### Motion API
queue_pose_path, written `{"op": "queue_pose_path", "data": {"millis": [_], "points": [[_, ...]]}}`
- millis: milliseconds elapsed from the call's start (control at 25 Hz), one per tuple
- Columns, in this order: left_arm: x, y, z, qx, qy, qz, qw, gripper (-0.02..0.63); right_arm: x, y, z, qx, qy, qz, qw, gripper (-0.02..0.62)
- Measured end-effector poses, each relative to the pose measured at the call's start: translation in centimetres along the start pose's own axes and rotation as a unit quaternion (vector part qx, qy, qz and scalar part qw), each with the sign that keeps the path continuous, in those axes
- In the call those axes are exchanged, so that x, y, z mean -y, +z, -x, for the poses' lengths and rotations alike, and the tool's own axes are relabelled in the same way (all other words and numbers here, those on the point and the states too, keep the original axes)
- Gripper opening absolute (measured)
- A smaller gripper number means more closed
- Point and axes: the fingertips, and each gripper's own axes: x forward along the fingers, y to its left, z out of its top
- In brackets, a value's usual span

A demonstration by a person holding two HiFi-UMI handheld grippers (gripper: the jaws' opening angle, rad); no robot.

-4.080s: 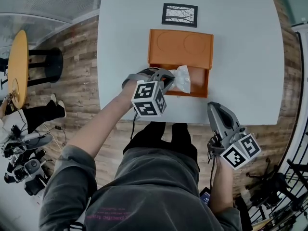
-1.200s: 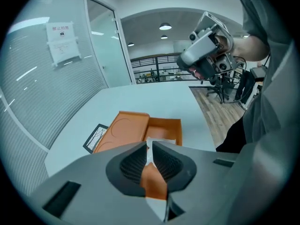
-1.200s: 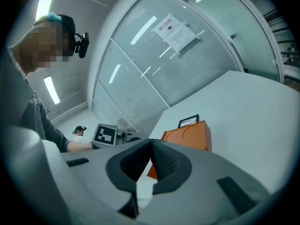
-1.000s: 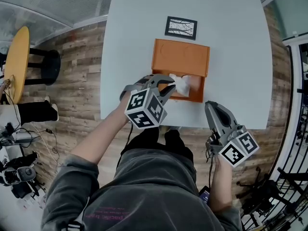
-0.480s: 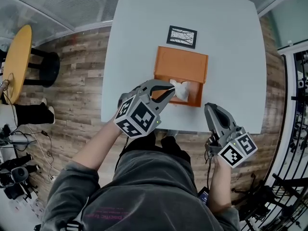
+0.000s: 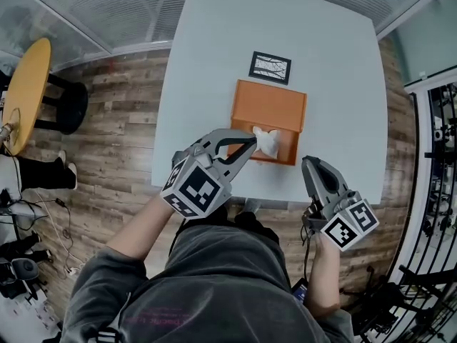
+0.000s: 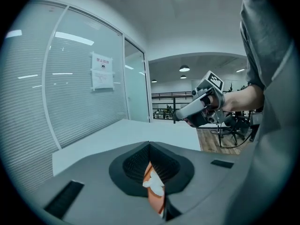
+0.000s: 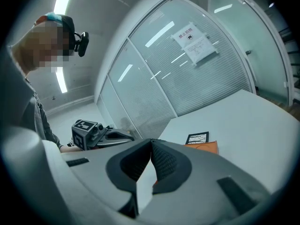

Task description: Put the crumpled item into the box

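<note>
- Head view is showing one pale desk (image 6: 343,70) carrying one orange box (image 6: 268,106) and one framed black-and-white card (image 6: 270,67); the card is lying flat just beyond the box's far edge.
- One white crumpled item (image 6: 268,140) is lying inside the box, in its near part, against the near wall.
- Two grippers are showing, one in each of the person's hands.
- Left gripper (image 6: 251,141) is hovering over the near left corner of the box, with its tips pointing at the crumpled item and sitting just beside it.
- Left gripper view is showing the left gripper's (image 7: 150,146) jaws meeting at the tips and clamping nothing; a sliver of the orange box and the white item is showing beyond them through the slit below the tips.
- Right gripper (image 6: 308,161) is hanging over the near edge of the desk, right of the box and apart from it.
- Right gripper view is showing the right gripper's (image 8: 151,142) jaws likewise pressed together and empty.
</note>
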Motion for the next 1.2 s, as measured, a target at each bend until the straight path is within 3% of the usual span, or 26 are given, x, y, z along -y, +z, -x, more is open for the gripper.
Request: {"op": "queue_pose_path", "data": {"millis": [480,1200], "points": [[-0.5,2.5,4.1,0.067,0.015,0.036,0.997,0.013,-3.2,1.6,-1.1,0.013,0.019,0.029,0.999,0.002],[0.2,2.8,7.4,0.096,0.016,0.058,0.9936,0.012,-7.8,2.0,-1.1,0.027,0.072,0.062,0.995,0.002]]}}
